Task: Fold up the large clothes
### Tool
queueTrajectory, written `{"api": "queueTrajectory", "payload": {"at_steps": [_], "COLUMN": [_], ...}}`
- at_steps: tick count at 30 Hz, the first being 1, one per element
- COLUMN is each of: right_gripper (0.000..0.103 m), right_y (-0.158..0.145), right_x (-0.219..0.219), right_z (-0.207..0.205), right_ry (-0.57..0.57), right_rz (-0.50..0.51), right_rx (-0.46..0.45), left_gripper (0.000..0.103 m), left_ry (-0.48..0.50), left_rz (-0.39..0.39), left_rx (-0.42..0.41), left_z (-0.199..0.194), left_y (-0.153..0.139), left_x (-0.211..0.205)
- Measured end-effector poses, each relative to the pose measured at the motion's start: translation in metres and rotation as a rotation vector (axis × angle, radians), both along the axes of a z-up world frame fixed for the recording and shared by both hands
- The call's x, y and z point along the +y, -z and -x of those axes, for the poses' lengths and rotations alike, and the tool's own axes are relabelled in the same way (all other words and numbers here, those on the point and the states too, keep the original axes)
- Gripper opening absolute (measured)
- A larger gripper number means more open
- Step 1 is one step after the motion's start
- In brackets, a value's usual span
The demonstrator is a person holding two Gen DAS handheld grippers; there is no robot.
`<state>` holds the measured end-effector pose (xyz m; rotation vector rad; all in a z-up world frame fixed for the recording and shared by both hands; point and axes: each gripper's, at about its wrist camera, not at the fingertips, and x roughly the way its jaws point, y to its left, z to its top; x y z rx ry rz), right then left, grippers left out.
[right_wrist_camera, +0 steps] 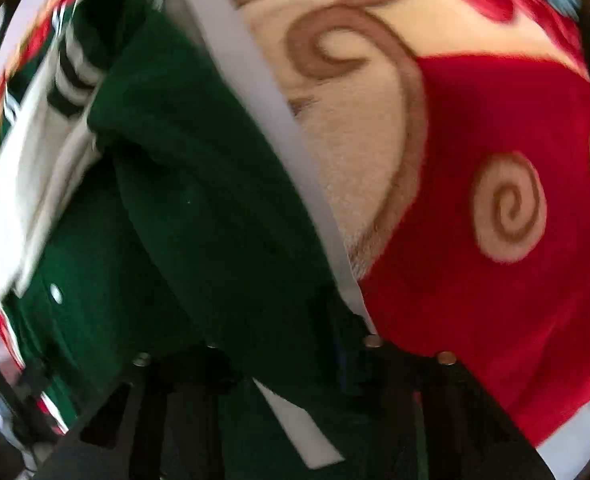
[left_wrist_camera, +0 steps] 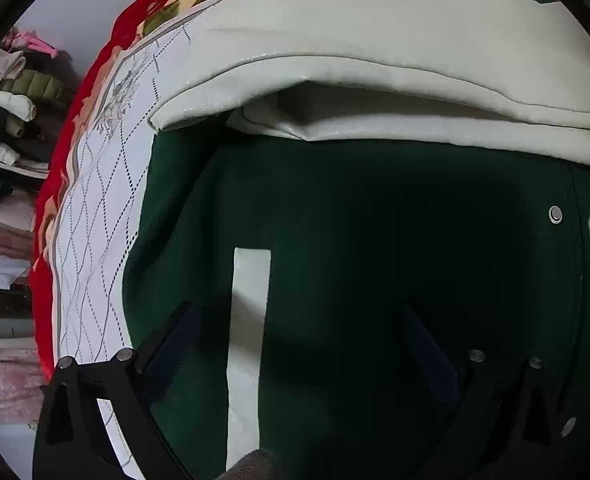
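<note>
A dark green varsity jacket (left_wrist_camera: 355, 220) with cream leather sleeves (left_wrist_camera: 375, 52) lies on the bed. A cream sleeve is folded across its upper body. A cream pocket strip (left_wrist_camera: 249, 320) and metal snaps (left_wrist_camera: 555, 214) show on its front. My left gripper (left_wrist_camera: 295, 320) is open just above the jacket front, the pocket strip between its fingers. In the blurred right wrist view my right gripper (right_wrist_camera: 279, 356) is shut on a fold of the green jacket (right_wrist_camera: 199, 184) near its edge, over the blanket.
A red floral fleece blanket (right_wrist_camera: 495, 200) covers the bed, with a white quilted sheet (left_wrist_camera: 95, 220) under the jacket's left side. Shelves with stacked folded clothes (left_wrist_camera: 11, 100) stand at far left beyond the bed edge.
</note>
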<state>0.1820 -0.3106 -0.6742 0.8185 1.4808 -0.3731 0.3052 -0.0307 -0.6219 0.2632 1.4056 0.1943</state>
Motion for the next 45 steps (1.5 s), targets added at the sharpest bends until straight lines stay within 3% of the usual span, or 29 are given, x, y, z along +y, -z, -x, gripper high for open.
{"api": "queueTrajectory", "payload": {"at_steps": [1,8,15,16,17,18,19,23,25,27,30,33,36,39,40,42,45], "right_gripper": [0.01,0.009,0.009,0.01,0.012,0.024,0.033,0.038,0.05,0.055,0.053,0.038,0.029,0.027,0.025,0.025,0.025], "right_y": [-0.002,-0.009,0.01,0.011,0.014,0.014,0.011,-0.029,-0.047,-0.049,-0.028,-0.032,-0.039,-0.011,0.0,0.005,-0.025], "right_x": [0.003,0.047,0.13,0.15,0.159,0.167,0.17,0.17,0.168,0.168,0.177,0.165,0.13,0.099,0.096,0.094,0.095], "right_z": [0.001,0.013,0.064,0.061,0.061,0.058,0.056,0.035,0.013,-0.014,-0.056,-0.058,-0.019,0.048,0.061,0.06,0.024], "right_ry": [0.017,0.165,0.313,0.281,0.183,0.084,0.04,-0.076,-0.123,-0.195,-0.349,-0.22,0.092,0.478,0.543,0.542,0.315], "right_rz": [-0.032,-0.278,-0.584,-0.544,-0.429,-0.318,-0.277,-0.102,-0.013,0.086,0.153,0.109,0.037,-0.103,-0.152,-0.2,-0.072], "right_rx": [-0.01,-0.019,0.003,0.056,0.136,0.191,0.198,0.123,0.044,0.016,0.039,-0.026,-0.103,-0.071,-0.054,-0.044,-0.021], "left_gripper": [0.103,0.103,0.103,0.103,0.103,0.103,0.103,0.103,0.103,0.103,0.103,0.103,0.103,0.103,0.103,0.103,0.103], "left_ry": [0.003,0.081,0.094,0.085,0.075,0.071,0.069,0.153,0.205,0.246,0.242,0.217,0.217,0.235,0.236,0.235,0.233], "left_rz": [0.002,-0.006,-0.113,-0.118,-0.109,-0.089,-0.061,0.017,-0.01,-0.053,-0.1,-0.077,-0.062,-0.07,-0.072,-0.074,-0.085], "left_rx": [-0.001,-0.004,-0.028,-0.028,-0.032,-0.032,-0.034,-0.061,-0.069,-0.053,-0.065,-0.058,-0.057,-0.062,-0.061,-0.057,-0.052], "left_z": [0.0,-0.008,-0.027,-0.028,-0.029,-0.028,-0.026,-0.006,-0.001,0.0,-0.004,-0.012,-0.011,-0.007,-0.005,-0.005,-0.005], "left_y": [-0.001,-0.001,-0.003,-0.006,-0.014,-0.021,-0.029,-0.05,-0.04,-0.015,0.003,0.003,0.003,0.001,0.0,0.0,-0.003], "left_x": [0.0,0.031,0.097,0.1,0.101,0.099,0.093,0.03,0.0,-0.033,-0.039,-0.037,-0.035,-0.037,-0.038,-0.039,-0.041]}}
